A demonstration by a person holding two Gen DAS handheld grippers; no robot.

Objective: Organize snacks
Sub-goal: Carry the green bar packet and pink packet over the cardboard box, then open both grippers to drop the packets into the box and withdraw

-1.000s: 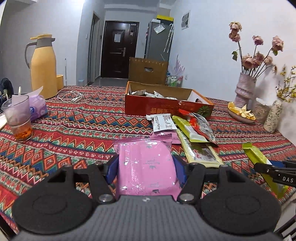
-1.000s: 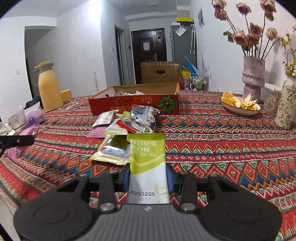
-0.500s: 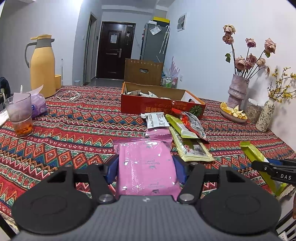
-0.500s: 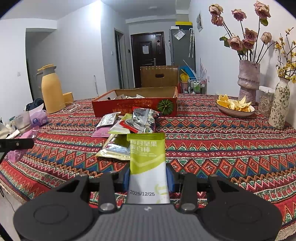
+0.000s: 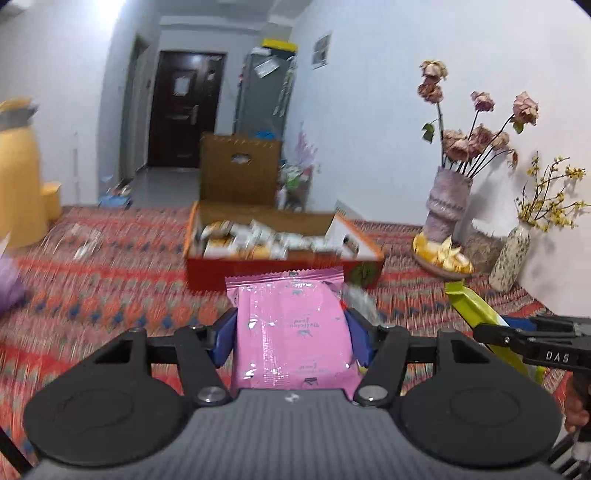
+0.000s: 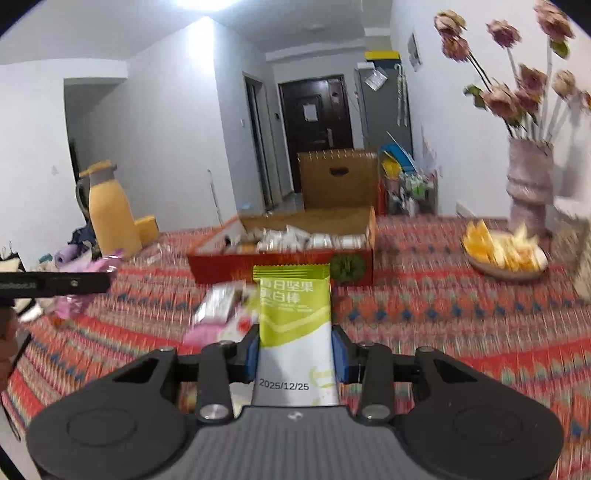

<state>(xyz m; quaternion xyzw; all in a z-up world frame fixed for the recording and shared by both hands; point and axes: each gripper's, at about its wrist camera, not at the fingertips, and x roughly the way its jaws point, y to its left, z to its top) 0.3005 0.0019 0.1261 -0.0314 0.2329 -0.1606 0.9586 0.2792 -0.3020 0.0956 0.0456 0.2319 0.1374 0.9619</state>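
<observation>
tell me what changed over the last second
Both grippers have lifted and moved toward the red box, which now looks nearer, its contents in view. The left gripper still grips the pink packet; the right gripper still grips the green bar. Nothing was taken or let go. The loose snacks stay on the table.

Pale bluish-white walls (image 6: 173, 122) enclose the room, lit by a bright ceiling glare (image 6: 199, 7). A dark brown panelled door (image 5: 184, 110) ends a grey-tiled hallway (image 5: 166, 184), beside a tall grey refrigerator (image 5: 264, 99). A red patterned woven tablecloth (image 6: 461, 314) covers the table.
</observation>
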